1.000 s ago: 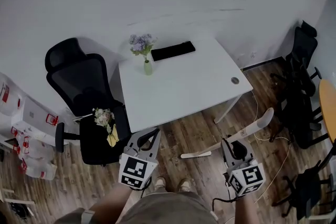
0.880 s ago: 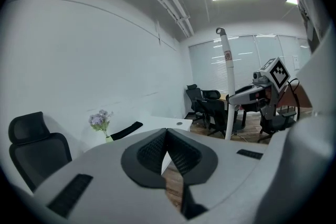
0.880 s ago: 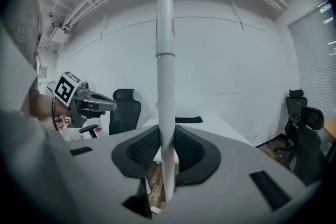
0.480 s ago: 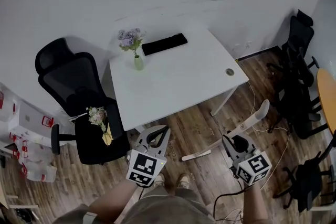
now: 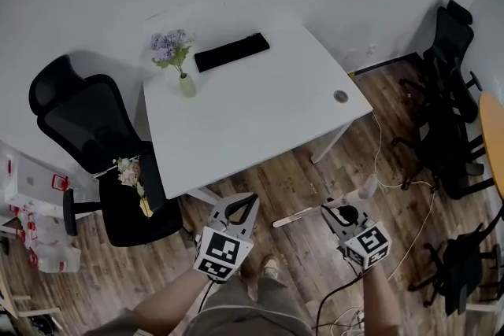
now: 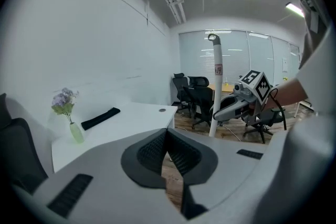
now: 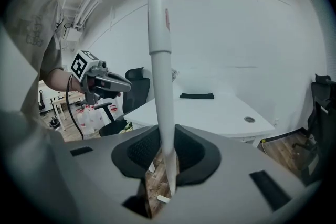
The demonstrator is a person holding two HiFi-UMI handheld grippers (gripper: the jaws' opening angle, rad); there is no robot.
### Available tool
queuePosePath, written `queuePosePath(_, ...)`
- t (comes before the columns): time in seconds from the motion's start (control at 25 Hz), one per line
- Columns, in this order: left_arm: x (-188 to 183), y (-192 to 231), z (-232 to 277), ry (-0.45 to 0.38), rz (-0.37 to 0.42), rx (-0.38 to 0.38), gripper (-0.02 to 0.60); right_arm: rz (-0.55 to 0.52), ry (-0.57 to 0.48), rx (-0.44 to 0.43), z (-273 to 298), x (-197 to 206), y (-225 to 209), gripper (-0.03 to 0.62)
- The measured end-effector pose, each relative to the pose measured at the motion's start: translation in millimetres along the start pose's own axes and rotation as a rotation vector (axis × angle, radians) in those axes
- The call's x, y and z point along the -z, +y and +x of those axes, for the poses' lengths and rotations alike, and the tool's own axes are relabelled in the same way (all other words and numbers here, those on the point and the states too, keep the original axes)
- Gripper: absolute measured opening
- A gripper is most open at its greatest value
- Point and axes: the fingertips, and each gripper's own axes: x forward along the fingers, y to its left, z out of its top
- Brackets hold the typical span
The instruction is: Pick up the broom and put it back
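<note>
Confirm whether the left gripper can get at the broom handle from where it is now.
Probably yes. The broom handle stands clamped in the right gripper, with only wood floor between it and the left gripper. The left jaws are together, so they'd need opening first.

We saw the worktop point(image 5: 260, 122) standing against the wall, with a vase point(image 5: 187, 84) near its far left corner and a pad point(image 5: 231, 51) just right of the vase, along the far edge. A grommet point(image 5: 340, 96) sat near the right edge. Left of the worktop stood a chair point(image 5: 83, 118) with a bouquet point(image 5: 131, 175) on its seat, and boxes point(image 5: 31, 197) lay further left on the floor point(image 5: 287, 177). More chairs point(image 5: 445, 114) stood well to the right. Before the worktop we held the left gripper point(image 5: 240, 202) and, to its right, the right gripper point(image 5: 336, 210), with the broom point(image 5: 298, 217) between its jaws, slanting above the floor.
</note>
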Motion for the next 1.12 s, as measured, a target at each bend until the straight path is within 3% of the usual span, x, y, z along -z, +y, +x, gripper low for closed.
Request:
queuePosePath(0.48,97,21,97,0.025,-0.042,-0.055,0.015,-0.04,0.081,-0.116,87,116,-44,0.104)
queuePosePath(0.72,142,21,131,0.037,-0.044,-0.058,0.015,-0.028,0.096,-0.109,125,171,-53,0.104)
queuePosePath(1.12,171,16,132,0.093,-0.055,-0.064,0.015,0.06,-0.006,-0.096,166,167,-75,0.107)
